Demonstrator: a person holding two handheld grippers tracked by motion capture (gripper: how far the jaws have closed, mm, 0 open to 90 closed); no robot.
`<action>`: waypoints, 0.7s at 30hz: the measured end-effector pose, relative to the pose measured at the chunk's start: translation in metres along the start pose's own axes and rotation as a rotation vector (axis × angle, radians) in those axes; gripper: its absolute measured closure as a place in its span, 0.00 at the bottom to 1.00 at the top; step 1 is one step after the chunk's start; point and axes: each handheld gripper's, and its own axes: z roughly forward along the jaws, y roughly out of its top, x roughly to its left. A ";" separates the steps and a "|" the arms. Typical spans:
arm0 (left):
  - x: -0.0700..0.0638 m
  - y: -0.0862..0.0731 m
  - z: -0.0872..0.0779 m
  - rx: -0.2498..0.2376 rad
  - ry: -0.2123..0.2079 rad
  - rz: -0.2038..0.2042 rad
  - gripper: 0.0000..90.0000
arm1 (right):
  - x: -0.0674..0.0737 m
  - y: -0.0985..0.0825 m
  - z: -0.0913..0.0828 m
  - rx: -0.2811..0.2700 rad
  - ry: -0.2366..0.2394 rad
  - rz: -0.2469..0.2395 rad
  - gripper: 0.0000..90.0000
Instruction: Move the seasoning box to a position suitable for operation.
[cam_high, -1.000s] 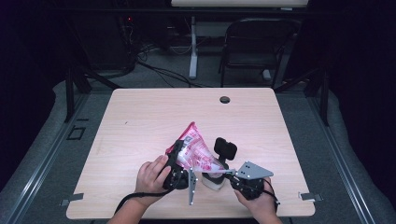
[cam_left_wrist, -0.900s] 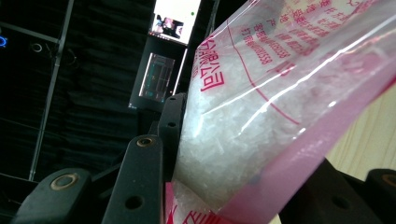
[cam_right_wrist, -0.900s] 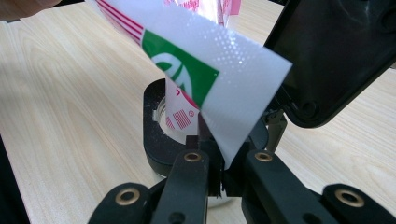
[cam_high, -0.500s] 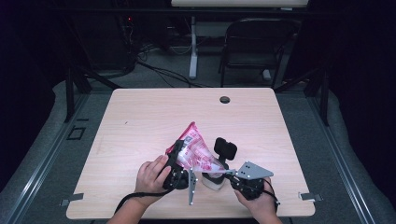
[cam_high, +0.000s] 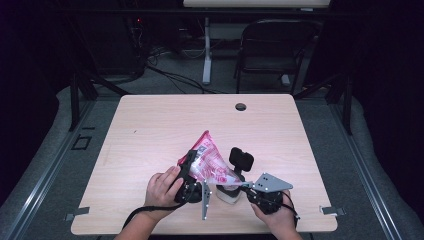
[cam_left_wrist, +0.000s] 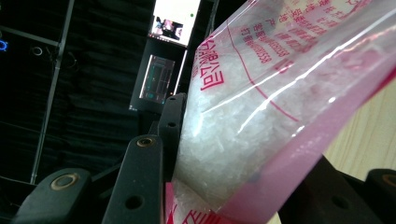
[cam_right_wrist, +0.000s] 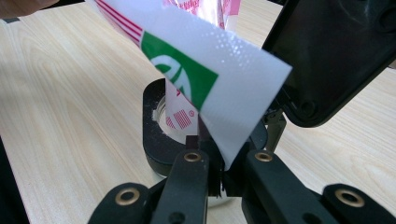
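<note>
A clear bag of white crystals with pink print hangs tilted over a small white container near the table's front edge. My left gripper is shut on the bag's upper side; in the left gripper view the bag bulges between the black jaws. My right gripper is shut on the bag's lower corner, a white flap with green print, held right above the container's black-rimmed mouth. The container's black flip lid stands open.
The light wooden table has a round cable hole at its far edge. A dark chair and cables stand beyond it. A lit screen shows in the dark background.
</note>
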 end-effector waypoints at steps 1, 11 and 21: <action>0.000 0.000 0.000 0.004 -0.001 0.003 0.73 | 0.000 0.000 0.000 0.000 0.000 -0.001 0.99; 0.000 0.000 0.000 -0.003 0.001 -0.001 0.73 | 0.000 0.000 0.000 0.001 -0.001 -0.001 0.99; 0.001 0.002 -0.001 -0.001 0.006 0.007 0.73 | -0.001 0.000 0.000 -0.001 0.001 0.000 0.99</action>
